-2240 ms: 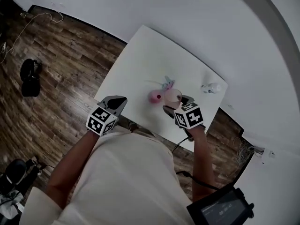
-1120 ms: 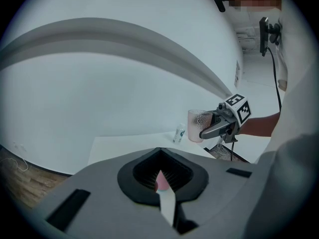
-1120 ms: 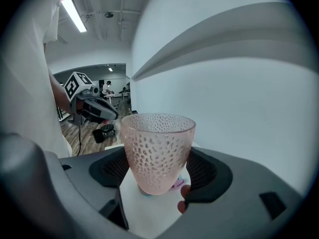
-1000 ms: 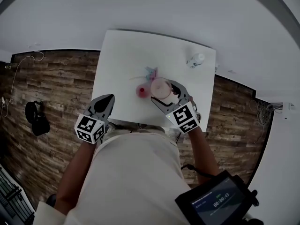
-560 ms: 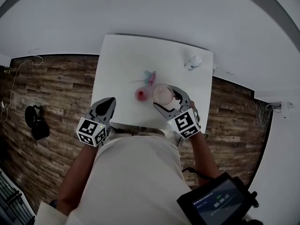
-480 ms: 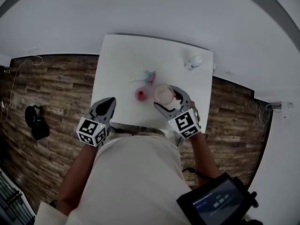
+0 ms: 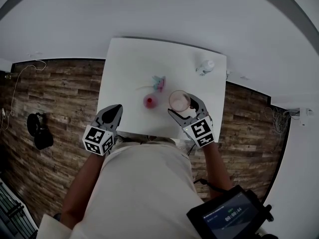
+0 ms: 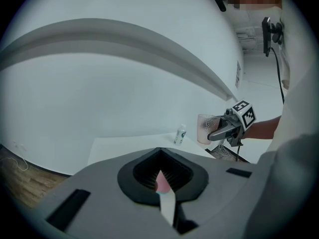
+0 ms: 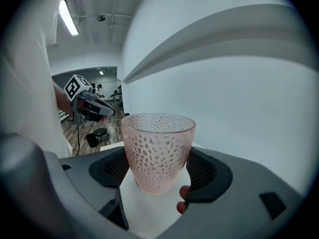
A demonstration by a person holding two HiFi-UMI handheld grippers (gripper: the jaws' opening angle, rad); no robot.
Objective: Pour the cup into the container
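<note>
Cup point(image 9: 158, 151) upright, clamped between right claw point(image 9: 160, 177) jaws

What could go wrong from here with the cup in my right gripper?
1. The cup narrows toward its base, and the right gripper clamps only its lower part. It may slip or tip when tilted.
2. The pink container is small and stands close beside the cup. A pour could miss it, or a swing could knock it over.
3. The left gripper is shut and away from the container, so nothing steadies it.
</note>
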